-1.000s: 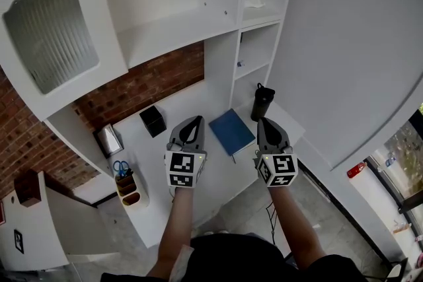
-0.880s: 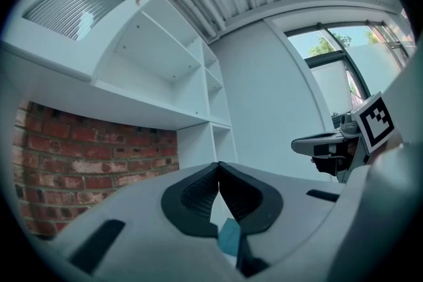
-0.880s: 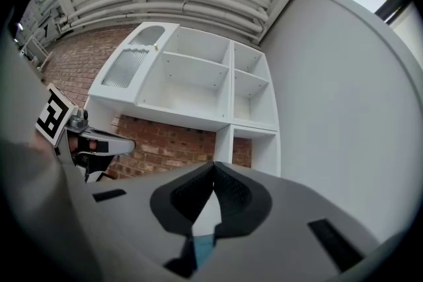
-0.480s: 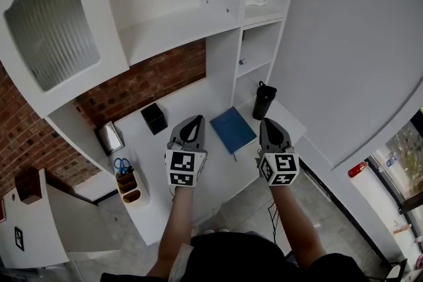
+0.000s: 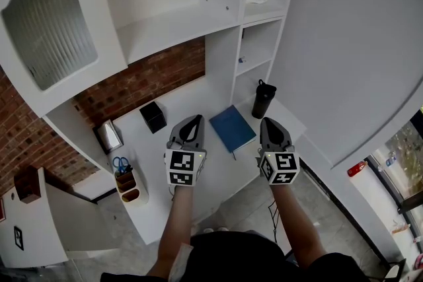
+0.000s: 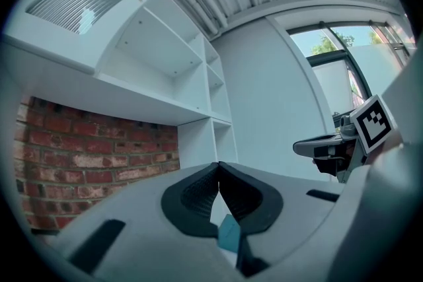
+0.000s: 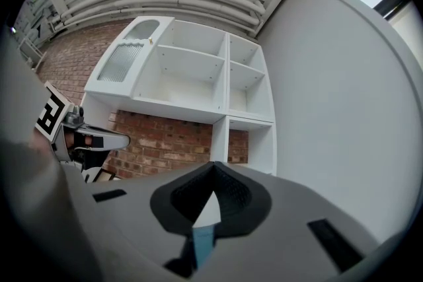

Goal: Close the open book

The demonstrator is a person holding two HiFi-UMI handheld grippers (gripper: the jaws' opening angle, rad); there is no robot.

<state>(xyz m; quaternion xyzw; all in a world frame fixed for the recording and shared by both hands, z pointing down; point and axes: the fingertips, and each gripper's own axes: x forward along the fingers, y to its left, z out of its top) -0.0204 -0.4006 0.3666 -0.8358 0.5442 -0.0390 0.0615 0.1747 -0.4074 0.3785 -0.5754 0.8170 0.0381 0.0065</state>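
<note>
A blue book (image 5: 232, 129) lies flat and closed on the white desk (image 5: 198, 172), cover up, between my two grippers. My left gripper (image 5: 192, 121) hovers just left of the book, its jaws meeting at the tips with nothing between them. On the book's right, my right gripper (image 5: 268, 121) is shut and empty too. A sliver of the blue book (image 6: 229, 234) shows under the left gripper (image 6: 219, 165) in the left gripper view, and the book (image 7: 203, 239) shows below the right gripper (image 7: 213, 165) in the right gripper view.
A black flask (image 5: 262, 100) stands behind the book's right corner. A black box (image 5: 153, 119), a metal holder (image 5: 108, 137) and a scissors caddy (image 5: 123, 176) sit to the left. White shelves (image 5: 178, 16) and a brick wall (image 5: 142, 86) rise behind the desk.
</note>
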